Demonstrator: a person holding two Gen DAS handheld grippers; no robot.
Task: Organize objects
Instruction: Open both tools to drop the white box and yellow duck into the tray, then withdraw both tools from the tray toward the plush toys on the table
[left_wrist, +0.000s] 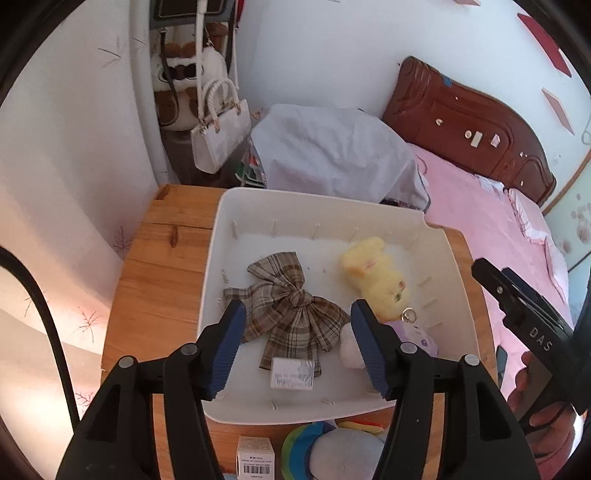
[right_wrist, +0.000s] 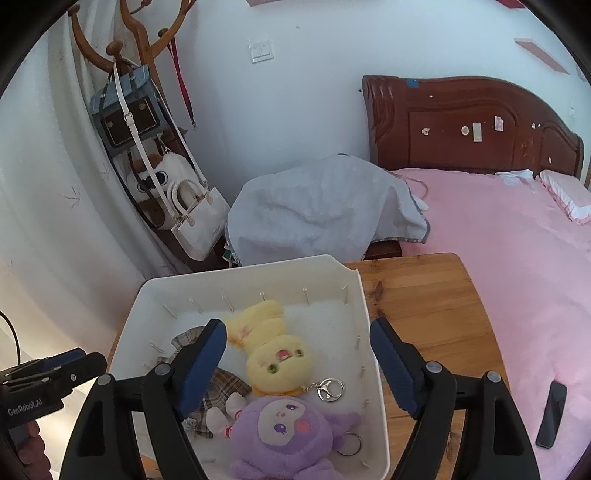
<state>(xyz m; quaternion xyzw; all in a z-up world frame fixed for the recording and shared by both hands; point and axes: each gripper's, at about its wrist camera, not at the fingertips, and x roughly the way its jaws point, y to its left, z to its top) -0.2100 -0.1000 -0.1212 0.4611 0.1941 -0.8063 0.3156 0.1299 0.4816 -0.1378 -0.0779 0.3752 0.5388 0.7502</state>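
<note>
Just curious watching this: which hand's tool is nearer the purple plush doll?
Right. The right tool hangs open directly over the purple plush doll in the white bin. The left tool, also open, hovers over the plaid bow beside it.

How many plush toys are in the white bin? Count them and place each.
2. The yellow plush toy lies toward the white bin's far side; the purple plush toy sits at its near edge. Another could be hidden under the plaid bow.

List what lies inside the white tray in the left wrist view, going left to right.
In the white tray: plaid bow → yellow plush keychain. The purple plush sits mostly hidden behind a hand-held gripper finger, so its place is left out.
</note>
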